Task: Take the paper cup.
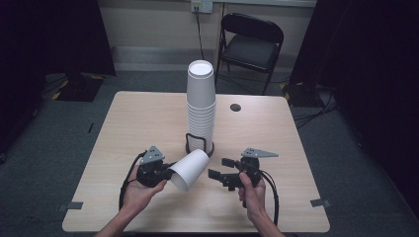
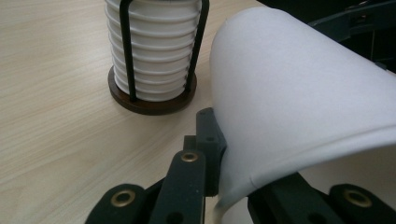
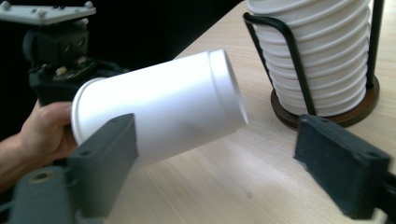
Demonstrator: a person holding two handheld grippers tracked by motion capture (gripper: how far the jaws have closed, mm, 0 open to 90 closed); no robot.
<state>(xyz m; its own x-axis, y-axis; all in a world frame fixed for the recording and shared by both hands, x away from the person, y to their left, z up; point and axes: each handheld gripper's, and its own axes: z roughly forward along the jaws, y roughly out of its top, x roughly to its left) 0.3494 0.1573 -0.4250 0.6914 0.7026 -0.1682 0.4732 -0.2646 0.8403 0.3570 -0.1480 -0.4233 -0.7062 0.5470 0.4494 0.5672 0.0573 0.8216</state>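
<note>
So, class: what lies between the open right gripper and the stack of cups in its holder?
In the high view, only bare table separates the right gripper from the cup stack; the held cup sits leftward, in the left gripper.

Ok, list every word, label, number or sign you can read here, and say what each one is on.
None can be read.
Held paper cup: plain white, no print.
Stacked cups in the wire holder: plain white.
Both grippers, table: no lettering.
Wall socket: too small to tell.

One loose cup point(image 1: 189, 169), one cup stack point(image 1: 200, 106)
</note>
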